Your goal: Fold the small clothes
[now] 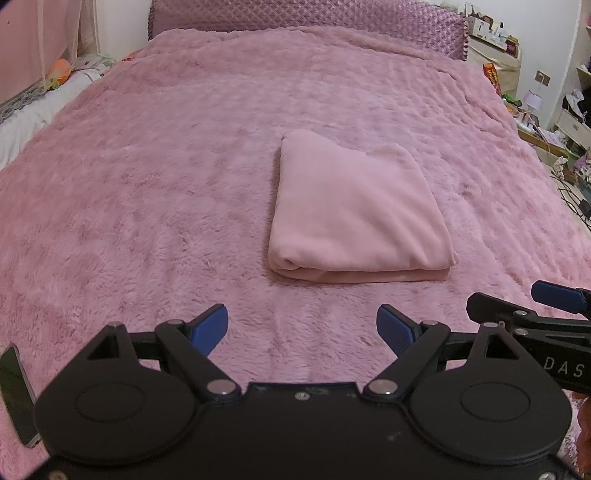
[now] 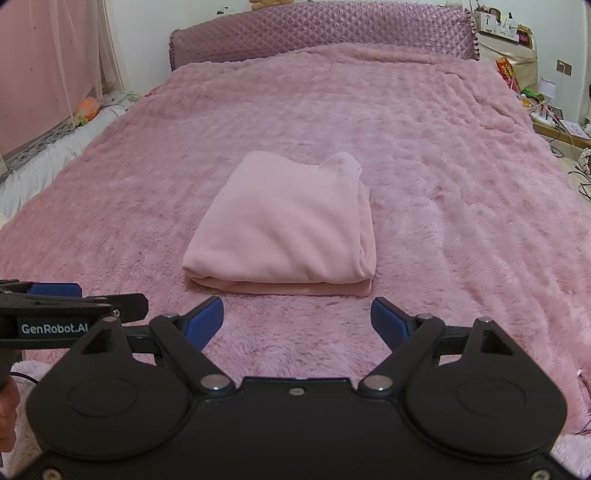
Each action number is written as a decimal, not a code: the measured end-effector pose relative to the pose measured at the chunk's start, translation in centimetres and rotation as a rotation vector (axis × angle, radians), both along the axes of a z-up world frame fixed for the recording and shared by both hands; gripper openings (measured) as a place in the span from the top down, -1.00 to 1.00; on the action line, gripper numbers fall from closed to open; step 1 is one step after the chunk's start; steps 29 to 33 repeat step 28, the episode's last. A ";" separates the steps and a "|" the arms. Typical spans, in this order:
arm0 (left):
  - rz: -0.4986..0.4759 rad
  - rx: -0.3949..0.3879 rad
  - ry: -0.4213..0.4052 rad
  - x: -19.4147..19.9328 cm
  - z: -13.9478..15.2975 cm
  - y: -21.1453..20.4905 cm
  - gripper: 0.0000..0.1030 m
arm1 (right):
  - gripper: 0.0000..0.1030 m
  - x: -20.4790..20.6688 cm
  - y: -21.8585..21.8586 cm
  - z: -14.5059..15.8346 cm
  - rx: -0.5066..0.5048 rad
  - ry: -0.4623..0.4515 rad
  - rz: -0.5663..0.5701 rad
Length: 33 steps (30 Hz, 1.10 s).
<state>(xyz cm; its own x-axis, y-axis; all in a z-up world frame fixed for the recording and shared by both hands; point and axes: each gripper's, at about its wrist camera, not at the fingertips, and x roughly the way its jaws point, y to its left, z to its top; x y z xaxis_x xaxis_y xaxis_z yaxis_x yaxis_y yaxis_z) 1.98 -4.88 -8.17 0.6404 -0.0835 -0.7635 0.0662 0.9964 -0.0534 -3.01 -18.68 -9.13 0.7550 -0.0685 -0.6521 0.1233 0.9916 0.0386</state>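
While both sets of jaws stand wide apart and hold nothing, the folded pink cloth (image 1: 354, 210) lies on the fluffy pink bed (image 1: 147, 184), just ahead of the right gripper (image 2: 297, 323) and the left gripper (image 1: 302, 328).

You're in a home bedroom: a bed (image 2: 424, 155) under a fluffy pink blanket fills your view. Beyond it stand a quilted headboard (image 2: 321, 29), pink curtains (image 2: 44, 74) and a cluttered bedside shelf (image 1: 495, 33).
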 end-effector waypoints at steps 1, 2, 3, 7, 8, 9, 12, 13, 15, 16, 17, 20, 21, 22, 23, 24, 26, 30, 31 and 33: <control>0.000 0.003 0.000 0.0 0.0 -0.1 -0.80 | -0.71 0.0 0.0 0.0 0.000 0.000 -0.001; 0.000 0.005 0.000 0.0 -0.1 -0.1 -0.80 | -0.71 0.0 0.0 0.0 0.000 0.001 0.000; 0.000 0.008 -0.001 0.0 -0.1 -0.2 -0.80 | -0.71 0.0 0.0 0.0 0.000 0.000 0.000; 0.001 0.009 0.003 0.0 -0.1 -0.3 -0.80 | -0.71 0.1 -0.1 0.0 0.000 0.005 0.006; 0.003 0.008 0.003 0.1 -0.1 -0.3 -0.80 | -0.71 0.1 -0.2 0.0 0.000 0.005 0.007; 0.003 0.007 0.003 0.1 -0.1 -0.3 -0.80 | -0.71 0.1 -0.1 0.0 0.000 0.005 0.006; 0.003 0.007 -0.002 0.1 -0.2 -0.3 -0.80 | -0.71 0.2 -0.2 -0.1 0.000 0.004 0.007; 0.007 0.005 -0.001 0.1 -0.2 -0.3 -0.80 | -0.71 0.2 -0.2 -0.1 0.000 0.005 0.007; 0.008 0.000 -0.008 -0.1 -0.3 -0.3 -0.80 | -0.71 0.2 -0.2 -0.1 0.000 0.008 0.008; 0.005 0.003 -0.014 -0.1 -0.3 -0.4 -0.80 | -0.71 0.2 -0.2 -0.1 0.000 0.009 0.008; 0.002 0.011 -0.016 -0.2 -0.3 -0.5 -0.80 | -0.71 0.2 -0.3 -0.2 -0.001 0.011 0.010; -0.002 0.026 -0.017 -0.4 -0.3 -0.8 -0.80 | -0.71 0.3 -0.3 -0.2 0.000 0.012 0.011; -0.003 0.027 -0.019 -0.4 -0.3 -0.9 -0.80 | -0.71 0.3 -0.3 -0.2 0.000 0.012 0.011; -0.004 0.024 -0.019 -0.4 -0.3 -0.9 -0.80 | -0.71 0.3 -0.3 -0.2 -0.001 0.013 0.012; -0.005 0.022 -0.020 -0.5 -0.4 -0.9 -0.80 | -0.71 0.3 -0.3 -0.2 -0.002 0.013 0.010; -0.007 0.025 -0.019 -0.5 -0.4 -0.9 -0.80 | -0.71 0.3 -0.3 -0.2 -0.001 0.013 0.010; -0.007 0.022 -0.011 -0.4 -0.4 -0.9 -0.80 | -0.71 0.3 -0.3 -0.2 0.000 0.013 0.009; -0.007 0.018 -0.009 -0.3 -0.3 -0.8 -0.80 | -0.71 0.3 -0.3 -0.3 0.001 0.012 0.010; -0.007 0.018 -0.009 -0.3 -0.3 -0.8 -0.80 | -0.71 0.3 -0.3 -0.3 0.001 0.012 0.010; -0.007 0.018 -0.009 -0.3 -0.3 -0.8 -0.80 | -0.71 0.3 -0.3 -0.3 0.001 0.012 0.010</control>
